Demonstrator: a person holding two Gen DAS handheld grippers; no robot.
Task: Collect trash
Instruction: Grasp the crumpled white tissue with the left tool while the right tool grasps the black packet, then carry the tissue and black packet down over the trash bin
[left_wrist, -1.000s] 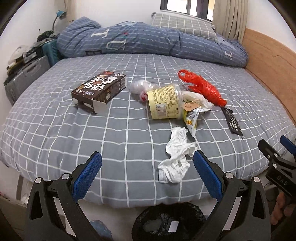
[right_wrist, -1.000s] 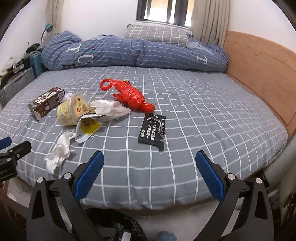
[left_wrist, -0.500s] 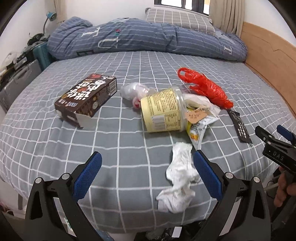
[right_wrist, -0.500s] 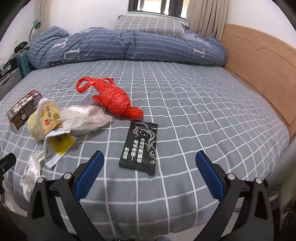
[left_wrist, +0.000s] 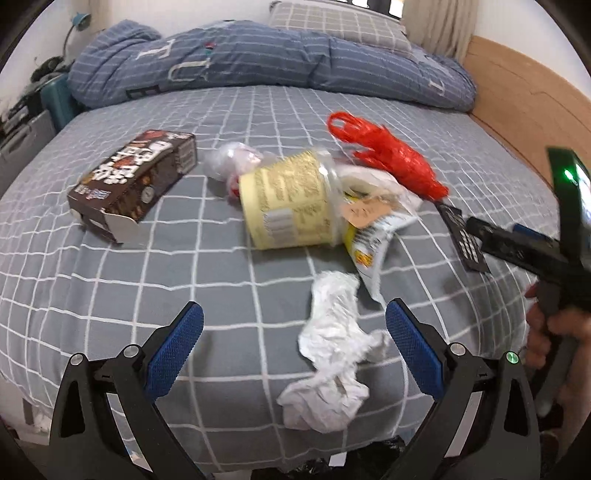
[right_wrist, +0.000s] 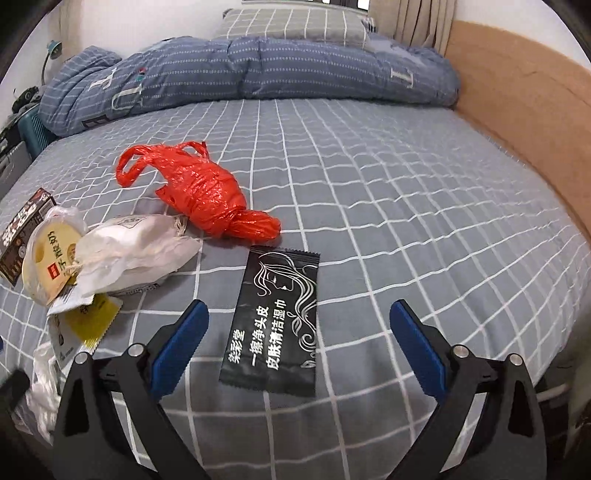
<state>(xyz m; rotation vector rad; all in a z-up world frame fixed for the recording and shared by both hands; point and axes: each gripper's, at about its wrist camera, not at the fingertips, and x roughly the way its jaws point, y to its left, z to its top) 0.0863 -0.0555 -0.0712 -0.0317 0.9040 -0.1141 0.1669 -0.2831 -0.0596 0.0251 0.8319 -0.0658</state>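
Left gripper (left_wrist: 293, 345), blue-padded, spread wide and empty, its jaws flanking the near end of a crumpled white paper tissue (left_wrist: 334, 354) at the near edge of the grey white-checked bedsheet (left_wrist: 155, 280); right gripper (right_wrist: 299, 345), likewise fully spread and holding nothing, its jaws either side of the near end of a flat black foil wet-wipe sachet (right_wrist: 275, 325) printed with white line art and white characters; the right hand (left_wrist: 554, 339) and its tool enter the left wrist view at the right edge.

Taking the pale yellow plastic yoghurt tub (left_wrist: 291, 205), lying on its side, as landmark: the tissue lies just nearer than the tub; a yellow-and-white torn snack wrapper (left_wrist: 371, 247) lies against the tub's mouth, on the sachet side; a crumpled white plastic bag (right_wrist: 136, 254) rests against the tub on that same side; the sachet lies further along that side, apart from the tub; a dark brown cardboard carton (left_wrist: 136, 184) with an open end flap lies on the tub's opposite side, apart from it; a small clear plastic wad (left_wrist: 232, 162) touches the tub's far side; a twisted red plastic bag (right_wrist: 201, 192) lies beyond the white bag; a rolled blue striped duvet (right_wrist: 240, 77) crosses the far end of the bed, with a grey checked pillow (right_wrist: 295, 22) behind it.
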